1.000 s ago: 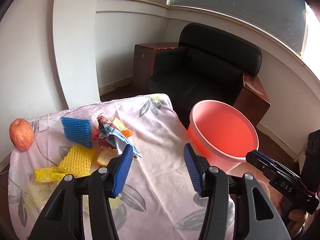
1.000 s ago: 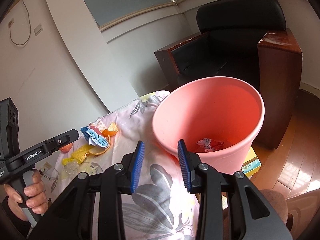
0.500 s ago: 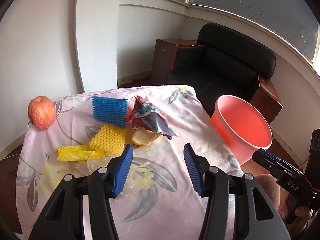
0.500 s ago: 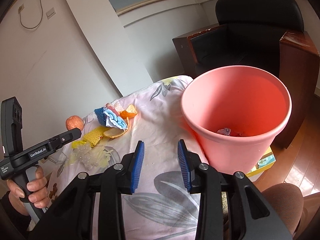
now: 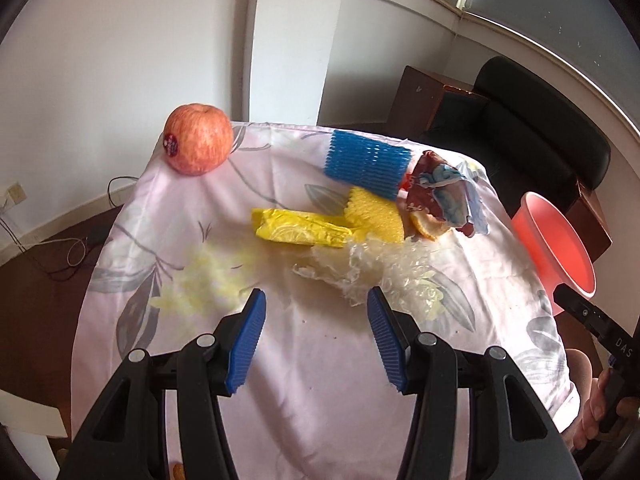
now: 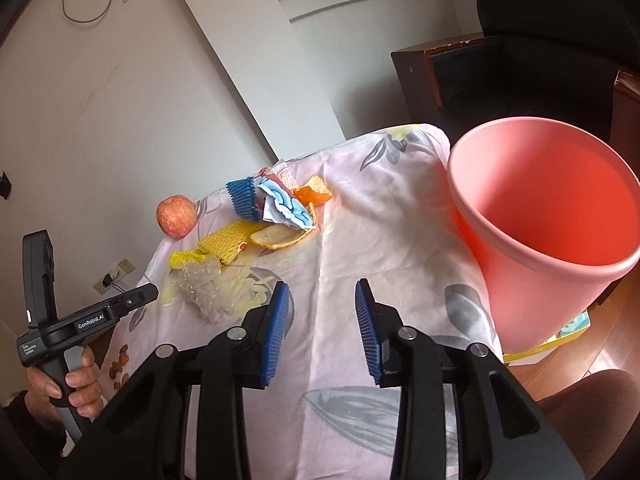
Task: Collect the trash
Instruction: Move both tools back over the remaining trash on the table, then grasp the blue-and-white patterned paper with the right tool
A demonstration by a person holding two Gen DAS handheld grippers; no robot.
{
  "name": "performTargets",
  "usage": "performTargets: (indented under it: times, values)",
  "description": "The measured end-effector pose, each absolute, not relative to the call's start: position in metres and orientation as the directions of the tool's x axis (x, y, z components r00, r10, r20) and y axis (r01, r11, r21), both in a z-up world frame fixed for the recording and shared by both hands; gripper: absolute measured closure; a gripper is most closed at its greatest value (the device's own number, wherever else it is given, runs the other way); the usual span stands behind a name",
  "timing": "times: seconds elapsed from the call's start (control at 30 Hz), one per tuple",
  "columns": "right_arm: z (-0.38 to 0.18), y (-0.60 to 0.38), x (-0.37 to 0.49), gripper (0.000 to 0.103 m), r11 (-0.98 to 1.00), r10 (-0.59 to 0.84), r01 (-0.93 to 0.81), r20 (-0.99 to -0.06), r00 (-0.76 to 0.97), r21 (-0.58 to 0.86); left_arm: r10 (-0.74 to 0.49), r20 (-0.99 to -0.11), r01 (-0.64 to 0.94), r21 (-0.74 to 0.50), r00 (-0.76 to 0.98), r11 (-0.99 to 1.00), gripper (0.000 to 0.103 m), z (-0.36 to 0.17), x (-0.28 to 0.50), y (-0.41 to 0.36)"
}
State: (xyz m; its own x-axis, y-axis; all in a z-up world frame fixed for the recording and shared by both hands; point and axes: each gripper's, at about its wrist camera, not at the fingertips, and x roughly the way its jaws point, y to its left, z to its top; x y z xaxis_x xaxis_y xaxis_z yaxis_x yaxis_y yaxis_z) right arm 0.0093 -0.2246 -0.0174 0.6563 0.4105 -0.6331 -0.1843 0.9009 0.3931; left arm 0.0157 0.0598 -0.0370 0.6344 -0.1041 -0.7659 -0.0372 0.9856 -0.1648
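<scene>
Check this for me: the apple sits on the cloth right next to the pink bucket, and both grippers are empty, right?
Not quite. The apple sits at the far corner, across the table from the pink bucket, as the left wrist view shows. Both the left gripper and right gripper are empty.

My left wrist camera looks steeply down over the near edge of the table (image 5: 320, 392), close to the trash pile (image 5: 372, 208). My right one sits further right, beside the pink bucket (image 6: 560, 248) — both share pile, apple (image 5: 199, 139) and bucket.
</scene>
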Motion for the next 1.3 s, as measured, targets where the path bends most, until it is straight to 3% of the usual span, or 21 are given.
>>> performTargets:
  times: [0.33,0.47,0.7,0.83,1.3]
  values:
    - [-0.02,-0.212,0.016,0.068,0.906,0.407,-0.19,-0.652,0.64,0.378,-0.227,-0.744,0.028,-0.269,0.629,0.963,0.051,-0.034,0.032,0.031]
    - [-0.024,-0.213,0.019,0.068,0.908,0.398,-0.175,-0.656,0.641,0.38,-0.2,-0.772,-0.027,-0.27,0.604,0.962,0.043,-0.043,0.043,0.012]
    - [-0.031,-0.22,0.025,0.068,0.904,0.403,-0.164,-0.661,0.633,0.394,-0.131,-0.846,-0.135,-0.231,0.518,0.963,0.043,-0.069,0.056,0.011]
    - [-0.035,-0.223,0.029,0.068,0.899,0.412,-0.162,-0.666,0.622,0.406,-0.154,-0.837,-0.129,-0.257,0.526,0.958,0.06,-0.068,0.052,0.018]
    - [-0.007,-0.187,0.073,0.068,0.882,0.468,-0.286,-0.61,0.639,0.375,-0.172,-0.778,-0.008,-0.222,0.604,0.975,0.063,-0.037,0.03,0.036]
